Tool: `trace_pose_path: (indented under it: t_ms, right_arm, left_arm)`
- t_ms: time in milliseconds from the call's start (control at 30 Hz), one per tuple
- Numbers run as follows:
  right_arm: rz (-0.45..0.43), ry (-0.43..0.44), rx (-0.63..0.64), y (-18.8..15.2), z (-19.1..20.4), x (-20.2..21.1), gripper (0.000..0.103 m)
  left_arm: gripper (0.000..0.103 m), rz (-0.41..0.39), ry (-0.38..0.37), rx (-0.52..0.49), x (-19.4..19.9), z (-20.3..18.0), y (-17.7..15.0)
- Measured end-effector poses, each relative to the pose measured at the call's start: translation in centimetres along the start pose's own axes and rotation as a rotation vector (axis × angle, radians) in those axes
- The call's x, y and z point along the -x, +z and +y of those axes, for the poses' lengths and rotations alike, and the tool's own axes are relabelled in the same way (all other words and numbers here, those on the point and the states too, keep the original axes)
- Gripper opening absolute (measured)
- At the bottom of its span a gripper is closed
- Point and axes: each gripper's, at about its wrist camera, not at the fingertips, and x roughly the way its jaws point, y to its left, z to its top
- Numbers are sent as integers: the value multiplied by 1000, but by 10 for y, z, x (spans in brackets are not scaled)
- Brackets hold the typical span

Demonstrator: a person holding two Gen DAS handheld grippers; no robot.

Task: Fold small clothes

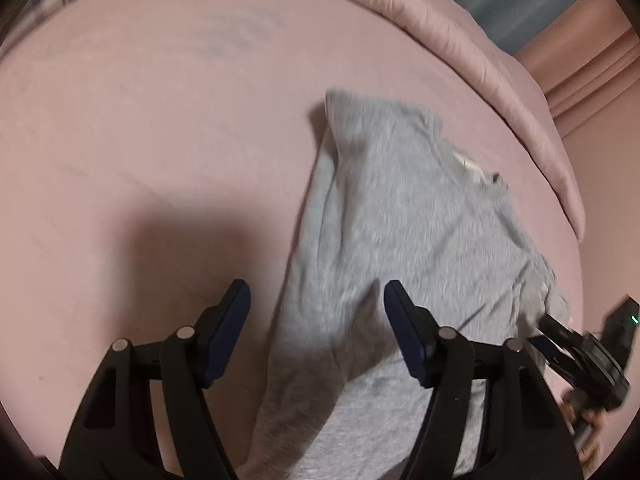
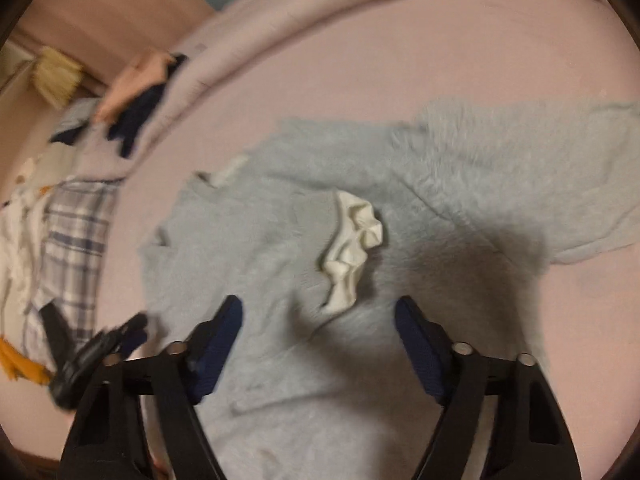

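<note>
Item one: my left gripper [image 1: 317, 300], lower centre of the left wrist view, fingers spread wide with nothing between them. The left finger hangs over bare sheet, the right one over grey cloth.

Item two: my right gripper [image 2: 318, 316], lower centre of the right wrist view, likewise spread wide and holding nothing. It sits above the grey garment [image 2: 320, 240]; whether it touches the cloth I cannot tell.

Item three: the grey garment [image 1: 400, 220], a soft knit piece lying loosely spread on the pink sheet [image 1: 160, 140]. In the left wrist view it runs from the middle of the frame down to the bottom edge, right of centre, creased along its length. In the right wrist view it fills the centre and stretches off to the upper right.

Item four: a white crumpled piece of fabric [image 2: 352, 248], lying on the grey garment just above centre of the right wrist view. What it is I cannot make out.

Item five: a pink quilt [image 1: 480, 60], rolled along the sheet's far edge, upper right of the left wrist view.

Item six: a pile of other clothes [image 2: 72, 232], left side of the right wrist view, including plaid, white and dark pieces. Blurred.

Item seven: the other gripper seen from each camera, at the right edge of the left wrist view [image 1: 538, 338] and lower left of the right wrist view [image 2: 136, 330].
</note>
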Motion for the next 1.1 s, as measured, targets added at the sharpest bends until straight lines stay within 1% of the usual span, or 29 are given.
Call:
trace_pose_path:
  t_ms: [33, 67, 100, 133, 167, 200, 267, 333, 367, 433, 467, 567, 633, 767, 967, 1100]
  right_arm:
    - [17, -14, -6, 1, -1, -10, 59]
    - [30, -14, -6, 1, -1, -15, 45]
    - [43, -14, -3, 0, -1, -21, 36]
    - [53, -10, 10, -1, 0, -25, 26]
    - [44, -14, 26, -1, 1, -25, 21]
    - [17, -24, 54, -2, 5, -19, 18]
    - [-29, -30, 96, 0, 12, -4, 16]
    - [-103, -35, 136, 3, 21, 18, 15]
    - [-118, -39, 143, 7, 21, 21, 15]
    - [-153, -70, 166, 11, 22, 30, 15]
    - [-153, -81, 165, 13, 20, 25, 15]
    - [-80, -88, 105, 14, 0, 0, 15]
    - [-46, -116, 86, 9, -14, -18, 15]
    - [-64, -102, 79, 5, -18, -17, 15]
    - [-76, -163, 126, 2, -9, -18, 15]
    - [-90, -170, 122, 0, -12, -22, 15]
  left_arm:
    - [64, 3, -1, -5, -3, 0, -2]
    - [58, -9, 5, -18, -2, 0, -5]
    - [51, -21, 13, -32, -2, -1, -6]
    - [35, -24, 18, -45, -2, -3, -7]
    - [26, -13, 9, -51, -4, -4, -8]
    - [26, -12, 5, -51, -4, -5, -10]
    - [26, -24, 10, -59, 0, -4, -13]
    - [26, -27, 15, -64, 2, -6, -17]
    - [29, -28, 13, -63, 2, -6, -18]
    - [29, -32, 13, -66, 2, -7, -20]
    - [29, -35, 25, -74, 0, -9, -21]
    - [29, -38, 46, -81, -3, -10, -21]
    - [29, -37, 53, -76, -4, -10, -20]
    - [29, -34, 66, -75, -6, -12, -19]
    - [30, -47, 69, -83, -5, -12, -24]
    - [30, -38, 50, -63, -6, -8, -21]
